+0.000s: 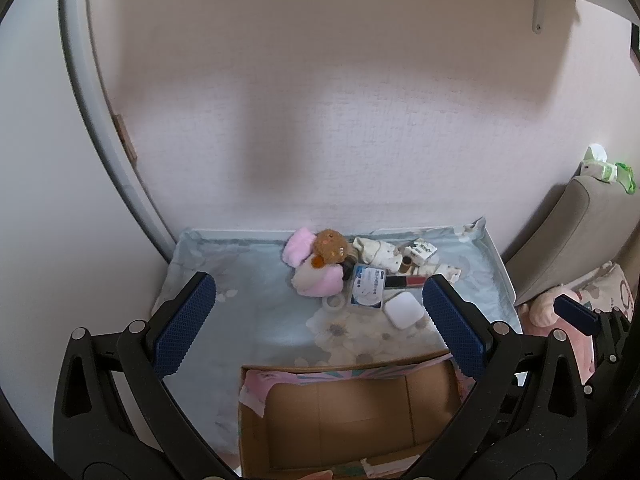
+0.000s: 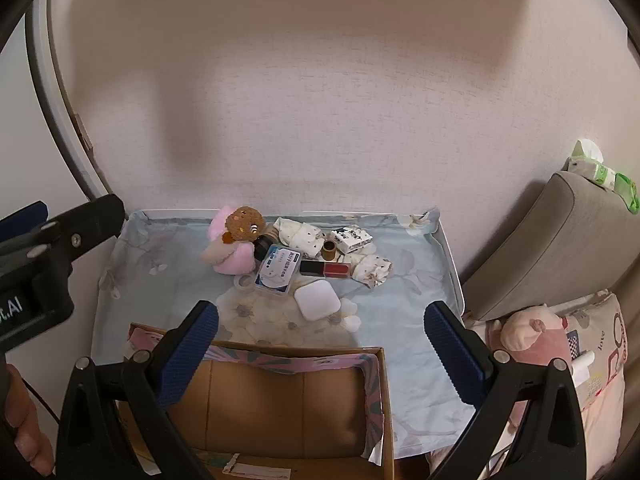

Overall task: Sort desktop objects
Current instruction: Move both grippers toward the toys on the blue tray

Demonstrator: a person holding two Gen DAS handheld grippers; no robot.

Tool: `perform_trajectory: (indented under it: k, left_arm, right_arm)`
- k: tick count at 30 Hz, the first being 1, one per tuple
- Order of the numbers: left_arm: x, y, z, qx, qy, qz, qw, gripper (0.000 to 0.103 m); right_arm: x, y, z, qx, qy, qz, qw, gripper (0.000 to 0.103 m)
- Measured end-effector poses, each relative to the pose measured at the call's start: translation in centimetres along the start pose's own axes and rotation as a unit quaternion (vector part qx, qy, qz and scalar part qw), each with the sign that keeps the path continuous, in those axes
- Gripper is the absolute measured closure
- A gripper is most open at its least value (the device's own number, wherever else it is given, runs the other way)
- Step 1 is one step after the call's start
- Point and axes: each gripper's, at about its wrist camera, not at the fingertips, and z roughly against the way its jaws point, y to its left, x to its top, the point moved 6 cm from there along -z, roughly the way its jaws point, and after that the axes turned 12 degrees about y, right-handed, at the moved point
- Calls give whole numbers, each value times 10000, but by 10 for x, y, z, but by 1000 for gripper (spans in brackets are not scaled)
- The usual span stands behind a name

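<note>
Both grippers — left gripper (image 1: 318, 322), right gripper (image 2: 320, 338) — gape wide, empty; cardboard box (image 2: 280, 404) unfilled — clutter (image 2: 304, 256) unsorted.

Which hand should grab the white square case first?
Probably right. The right gripper has open jaws, and the white square case sits centred ahead between them. From the left gripper, also open, it lies off toward the right finger.

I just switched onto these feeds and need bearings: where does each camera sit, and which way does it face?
Left wrist: on the left gripper, open, facing the wall over the open cardboard box; the right gripper shows at the right edge.
Right wrist: on the right gripper, open, same heading; the left gripper shows at left.
Shared: the box, white rounded square case, red lip-gloss tube.
</note>
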Motion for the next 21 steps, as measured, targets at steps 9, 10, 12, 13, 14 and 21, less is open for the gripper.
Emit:
perform_trajectory:
  k: [9,10,12,13,14,21]
  left_arm:
    - [-4,-2,3,-88,-59,-9,9999,0]
    - [-5,-2,3,-83,-56,-6,9999,0]
    - [-3,-1,1,-78,-37,9,10000,0]
    - [-3,-1,0,-75,-20,24,10000,0]
    - [-2,0,-1,-75,-6,28,10000,0]
    - [2,5,-2,-19,-39,102,9999,0]
  right_arm:
    - [0,-1,2,-64,-1,-114,9999,1]
    - [-2,4,2,-93,-6,-115,9999,1]
    - [-3,7,2,-101,-4,-108,9999,1]
    - [-3,7,2,-108,-6,-104,9999,1]
    - [-2,6,2,-106,-8,-108,9999,1]
    - [0,14,-1,-153,53,-271,9995,1]
